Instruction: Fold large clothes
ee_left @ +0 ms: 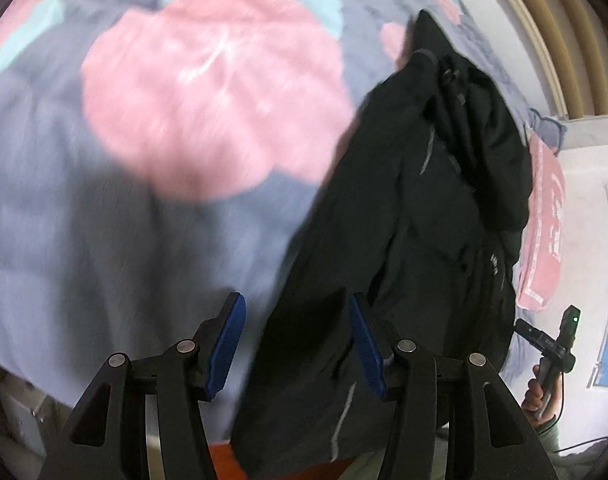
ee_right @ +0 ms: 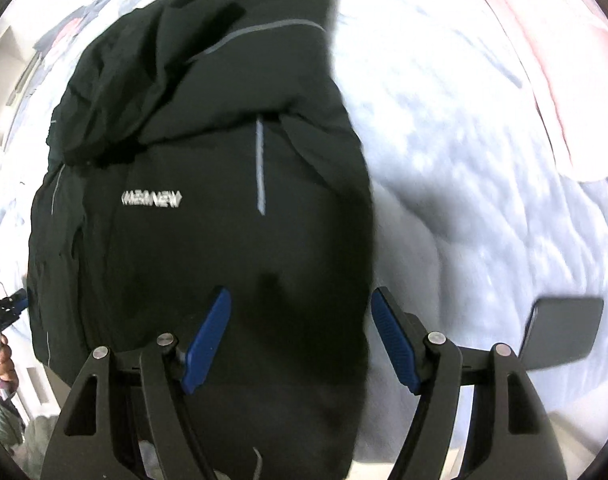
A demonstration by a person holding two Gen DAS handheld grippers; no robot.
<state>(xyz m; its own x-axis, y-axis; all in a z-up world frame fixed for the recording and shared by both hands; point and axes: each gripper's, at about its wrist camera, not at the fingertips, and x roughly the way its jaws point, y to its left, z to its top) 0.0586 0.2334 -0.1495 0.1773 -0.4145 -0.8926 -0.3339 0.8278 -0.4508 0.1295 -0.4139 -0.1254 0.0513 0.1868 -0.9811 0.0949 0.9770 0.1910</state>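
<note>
Jacket [ee_right: 208,208] lies partly folded lengthwise on bed [ee_right: 464,160], frame centre; left hand-held gripper [ee_left: 296,344] and right hand-held gripper [ee_right: 300,336] hover wide, empty, likely lining up next fold.

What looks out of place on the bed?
A dark phone-like slab lies on the bedspread right of the black jacket, in the folding area. The jacket's top is bunched, not flat. Both tongs are open.

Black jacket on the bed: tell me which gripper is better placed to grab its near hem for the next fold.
Probably the right gripper. It is open with the black jacket squarely ahead and its near hem between the fingers. The left gripper, also open, sits at the jacket's side edge, half over the bedspread.
</note>
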